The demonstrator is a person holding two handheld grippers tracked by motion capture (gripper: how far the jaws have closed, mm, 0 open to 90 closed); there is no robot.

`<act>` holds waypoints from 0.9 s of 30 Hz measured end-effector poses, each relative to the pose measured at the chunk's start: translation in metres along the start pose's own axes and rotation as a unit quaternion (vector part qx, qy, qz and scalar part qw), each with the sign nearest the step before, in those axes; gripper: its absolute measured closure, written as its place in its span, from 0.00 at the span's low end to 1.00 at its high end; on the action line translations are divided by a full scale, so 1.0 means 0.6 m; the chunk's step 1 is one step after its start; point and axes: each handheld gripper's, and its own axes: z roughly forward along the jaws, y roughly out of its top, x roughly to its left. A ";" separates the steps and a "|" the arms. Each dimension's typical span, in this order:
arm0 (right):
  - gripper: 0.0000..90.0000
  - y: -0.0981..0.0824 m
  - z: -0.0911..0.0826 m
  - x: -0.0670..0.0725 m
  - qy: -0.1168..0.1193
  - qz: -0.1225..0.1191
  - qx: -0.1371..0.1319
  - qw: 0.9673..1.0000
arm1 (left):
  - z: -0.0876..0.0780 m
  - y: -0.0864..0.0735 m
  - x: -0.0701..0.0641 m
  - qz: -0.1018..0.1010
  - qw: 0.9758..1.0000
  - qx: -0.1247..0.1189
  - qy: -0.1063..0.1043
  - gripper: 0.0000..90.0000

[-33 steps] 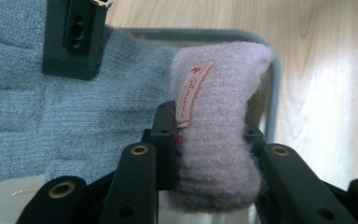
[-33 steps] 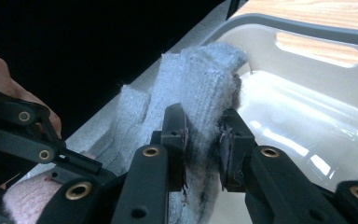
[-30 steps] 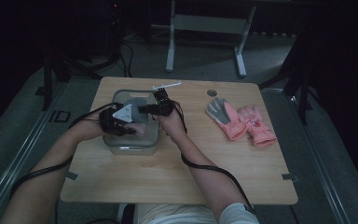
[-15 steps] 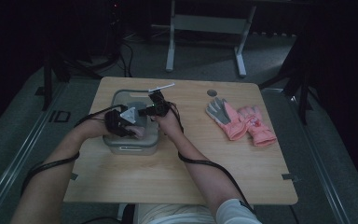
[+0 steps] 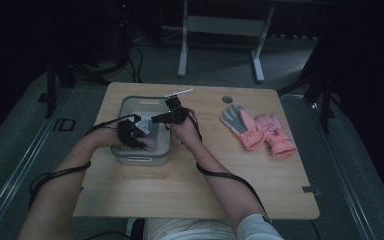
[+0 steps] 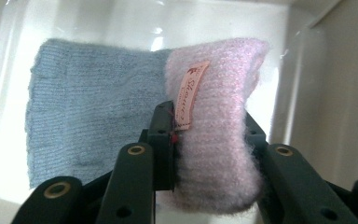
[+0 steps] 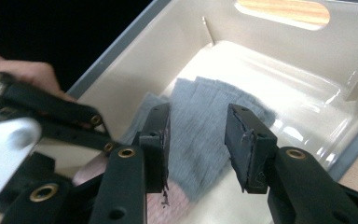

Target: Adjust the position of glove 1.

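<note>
So the left gripper (image 6: 209,135) is clamped on the pink knit piece (image 6: 219,135), jaws squeezing it from both sides down inside the bin (image 5: 128,107), and right beside it, on that gripper's left, lies the blue knit piece (image 6: 93,121) flat on the bin floor. The right gripper (image 7: 198,140) has just been opening its jaws and now they stand apart with nothing pressed between them, the blue piece lying beyond and below the gap.

What could go wrong, imo: the pink piece is fuzzy and soft, and only its middle is pinched. If the left gripper lets go too early or drags sideways it could bunch up on top of the blue one or snag on a jaw and come back out when the hand lifts. The two grippers are also very close to each other in there, so a clumsy pull-out could knock them together or nudge the bin, which looks light. The right one's cable (image 5: 220,172) trails over the table edge too and could catch.

Surface: pale wooden table (image 5: 190,190) with a round hole (image 5: 227,99) in it, pink gloves (image 5: 260,131) well off to the right gripper's far side. Room is dark, grey floor, a white frame (image 5: 220,25) behind the table
</note>
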 end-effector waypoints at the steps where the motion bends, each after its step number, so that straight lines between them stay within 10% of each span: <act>1: 0.66 -0.001 -0.003 0.001 0.003 -0.002 -0.001 1.000 | 0.000 0.001 0.000 0.001 1.000 0.001 0.000 0.72; 27: 0.25 -0.050 -0.149 -0.022 0.024 -0.045 -0.064 0.997 | -0.086 0.061 -0.030 -0.044 0.996 -0.055 0.054 0.45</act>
